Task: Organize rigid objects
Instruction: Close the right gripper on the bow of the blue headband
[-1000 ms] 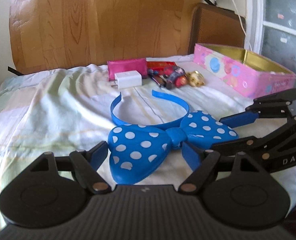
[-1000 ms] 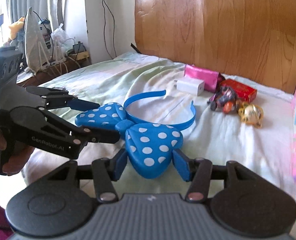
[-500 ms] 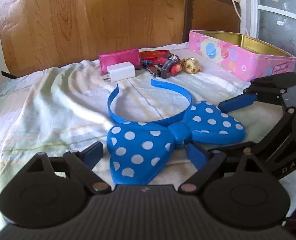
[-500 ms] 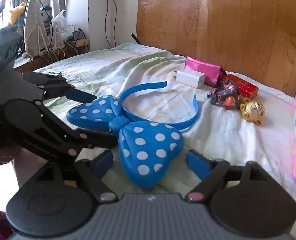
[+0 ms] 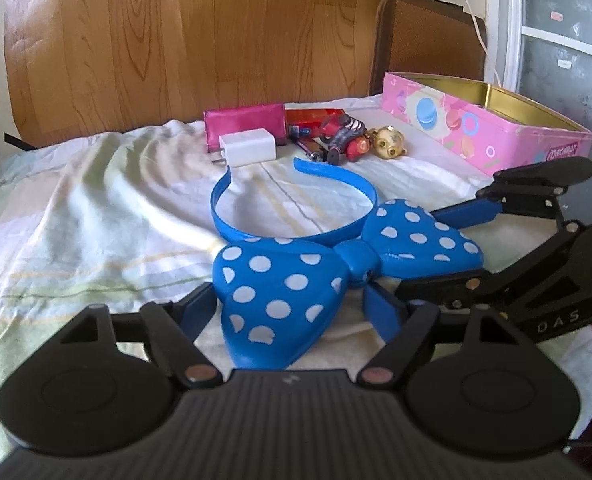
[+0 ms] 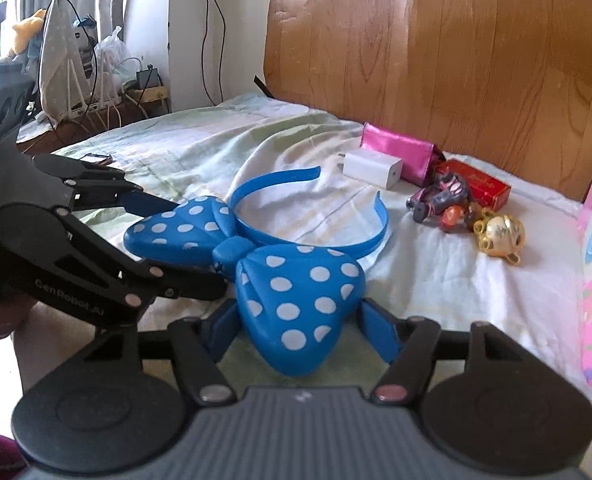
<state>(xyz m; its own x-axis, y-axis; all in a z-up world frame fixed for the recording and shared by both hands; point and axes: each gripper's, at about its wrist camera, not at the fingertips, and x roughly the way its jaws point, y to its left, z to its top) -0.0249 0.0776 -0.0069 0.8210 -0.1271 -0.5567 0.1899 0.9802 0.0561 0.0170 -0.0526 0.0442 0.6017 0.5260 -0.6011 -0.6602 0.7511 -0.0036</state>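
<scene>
A blue headband with a large white-dotted bow lies on the bedsheet; it also shows in the right wrist view. My left gripper is open, its fingers either side of the bow's left lobe. My right gripper is open around the bow's right lobe; I cannot tell if the pads touch. Each gripper shows in the other's view, the right one and the left one. Beyond lie a white charger, a pink pouch, a red box, a toy car and a gold trinket.
An open pink tin box with a gold inside stands at the right on the bed. A wooden headboard rises behind the objects. The bed's left side has an ironing board and cables beyond it.
Both grippers have moved forward along the bow, so each lobe sits deeper between the fingers. The right gripper's fingers opened wider, then came back in. The headband has barely moved.
</scene>
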